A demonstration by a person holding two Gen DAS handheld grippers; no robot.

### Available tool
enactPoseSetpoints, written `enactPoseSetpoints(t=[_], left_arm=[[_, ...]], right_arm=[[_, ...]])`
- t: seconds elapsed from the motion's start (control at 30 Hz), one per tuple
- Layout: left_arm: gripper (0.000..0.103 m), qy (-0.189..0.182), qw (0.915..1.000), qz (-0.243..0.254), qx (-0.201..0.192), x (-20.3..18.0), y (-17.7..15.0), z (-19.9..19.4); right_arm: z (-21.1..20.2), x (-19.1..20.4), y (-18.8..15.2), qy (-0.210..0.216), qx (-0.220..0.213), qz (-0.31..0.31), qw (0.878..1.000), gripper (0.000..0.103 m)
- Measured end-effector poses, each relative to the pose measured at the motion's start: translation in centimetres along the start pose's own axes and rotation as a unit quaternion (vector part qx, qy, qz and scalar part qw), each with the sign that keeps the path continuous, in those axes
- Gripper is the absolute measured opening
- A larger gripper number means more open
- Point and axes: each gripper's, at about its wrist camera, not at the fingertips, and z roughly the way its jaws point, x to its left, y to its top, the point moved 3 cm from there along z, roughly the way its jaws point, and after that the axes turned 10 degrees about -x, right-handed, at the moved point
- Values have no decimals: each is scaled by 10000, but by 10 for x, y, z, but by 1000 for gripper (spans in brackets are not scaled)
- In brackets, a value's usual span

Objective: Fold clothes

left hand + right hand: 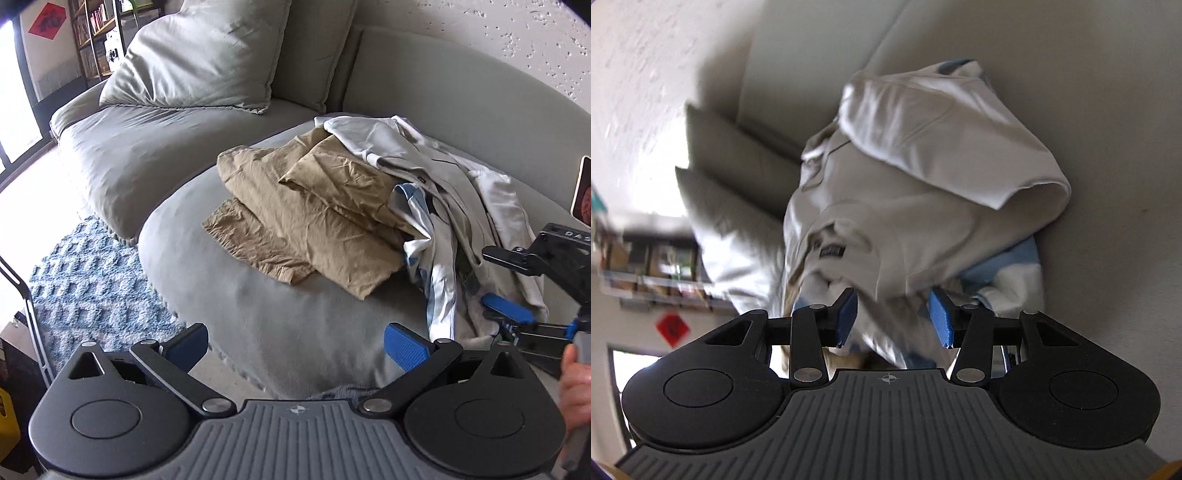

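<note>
A heap of clothes lies on the grey sofa seat: a tan garment on the left, a pale grey-white garment over it, and a blue-and-white piece between them. My left gripper is open and empty, above the seat's front edge. My right gripper is at the heap's right side. In the right wrist view it is open, with the white garment lying between its blue pads; the blue-and-white piece shows underneath.
A large grey cushion leans on the sofa back. A second seat cushion lies to the left. A blue patterned rug covers the floor. A bookshelf stands far left. A phone screen is at the right edge.
</note>
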Motion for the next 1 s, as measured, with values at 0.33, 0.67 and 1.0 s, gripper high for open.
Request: enactPoseSetpoints(t=[0.33,0.67,1.0], left_arm=[[102,125,9996,-179,154,14,-5,8],[102,-56,9998,-27,-168,2,1,-25],[102,-654,9974,142,-252,-32,0,-57]], right_arm=[[36,-4,2,-24,-257,586,9979,8],[-35,88,37,600,-1215,-1417,9806,5],[-249,134,69,1785,-2269,-2567,9224,5]])
